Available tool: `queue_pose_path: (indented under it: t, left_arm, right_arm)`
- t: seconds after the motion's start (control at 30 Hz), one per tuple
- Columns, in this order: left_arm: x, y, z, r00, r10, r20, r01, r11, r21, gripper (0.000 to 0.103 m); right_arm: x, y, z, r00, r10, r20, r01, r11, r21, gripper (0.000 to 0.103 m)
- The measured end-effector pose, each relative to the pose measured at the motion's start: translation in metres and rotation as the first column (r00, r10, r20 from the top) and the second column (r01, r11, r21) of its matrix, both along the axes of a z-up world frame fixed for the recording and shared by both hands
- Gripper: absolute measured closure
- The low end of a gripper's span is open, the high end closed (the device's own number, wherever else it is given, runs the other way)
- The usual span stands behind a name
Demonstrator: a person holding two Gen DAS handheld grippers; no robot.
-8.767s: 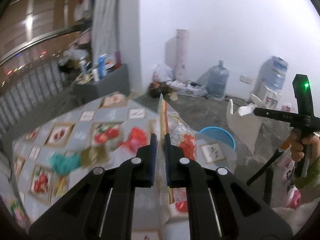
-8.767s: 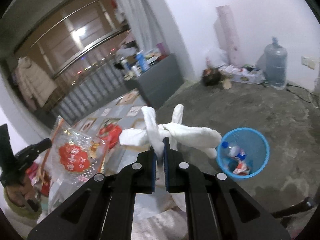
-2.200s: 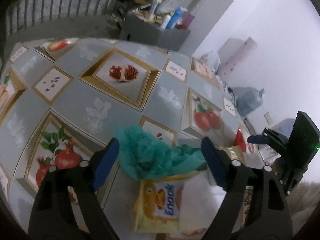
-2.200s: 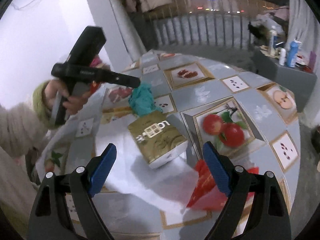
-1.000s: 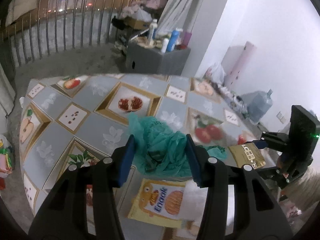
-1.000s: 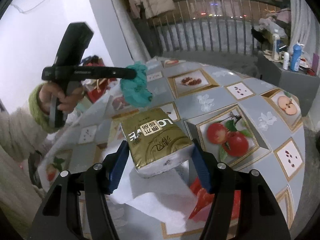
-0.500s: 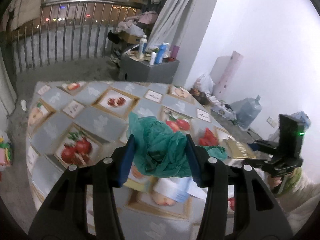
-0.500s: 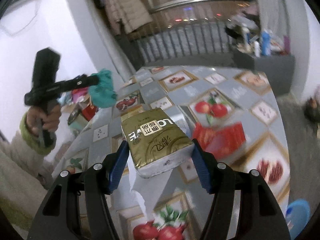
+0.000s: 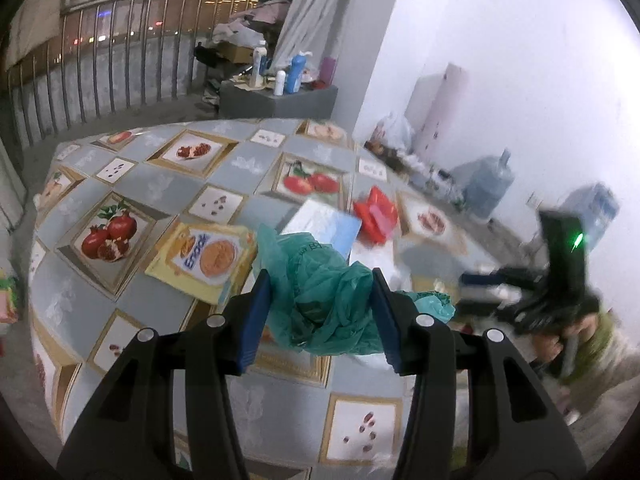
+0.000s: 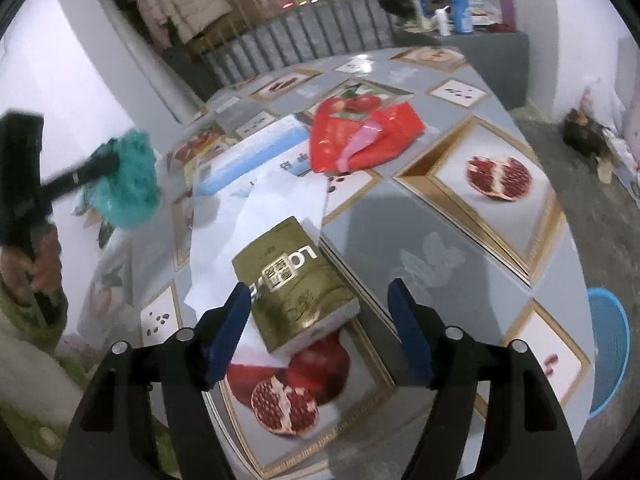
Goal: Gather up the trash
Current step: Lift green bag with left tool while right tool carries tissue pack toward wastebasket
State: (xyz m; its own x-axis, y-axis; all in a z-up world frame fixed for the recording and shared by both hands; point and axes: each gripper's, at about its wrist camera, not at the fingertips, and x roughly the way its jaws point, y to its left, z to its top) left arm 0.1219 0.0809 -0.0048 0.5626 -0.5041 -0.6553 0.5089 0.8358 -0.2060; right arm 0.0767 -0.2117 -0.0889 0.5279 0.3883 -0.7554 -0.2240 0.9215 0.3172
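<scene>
Over our fruit-tiled bench point(image 10: 460, 240), left tongs point(image 9: 322, 304) pinch a green bag point(image 9: 320, 300) while right tongs point(image 10: 318, 316) are opening around a gold pack point(image 10: 292, 284).

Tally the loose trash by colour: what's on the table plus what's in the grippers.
Teal: 1, plastic bag clamped in the left gripper
Gold: 1, tissue pack between the opening jaws of the right gripper
Red: 1, bag
Yellow: 1, snack packet
Blue-white: 1, pack
White: 1, paper sheet
Total: 6
</scene>
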Motion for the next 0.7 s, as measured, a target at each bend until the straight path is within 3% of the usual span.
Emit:
queue_pose_path:
  t: [0.17,0.3,0.7]
  left_arm:
    - [-0.019,-0.006,-0.018,1.0,0.011,-0.006,-0.01,0.997,0.078,0.057]
    - [-0.027,-0.006,-0.033,0.999,0.042,-0.015,-0.04,0.989,0.14,0.057]
    - [-0.03,0.004,-0.049,0.993,0.096,-0.071,-0.086,0.987,0.135,0.056]
  right_arm:
    - [-0.008,0.001,0.007,1.0,0.004,0.031,-0.004,1.0,-0.016,0.032]
    - [-0.009,0.017,0.006,0.997,0.054,0.046,-0.05,0.995,-0.081,0.032]
    - [0.016,0.049,-0.005,0.984,0.176,0.03,-0.166,0.962,-0.217,0.033]
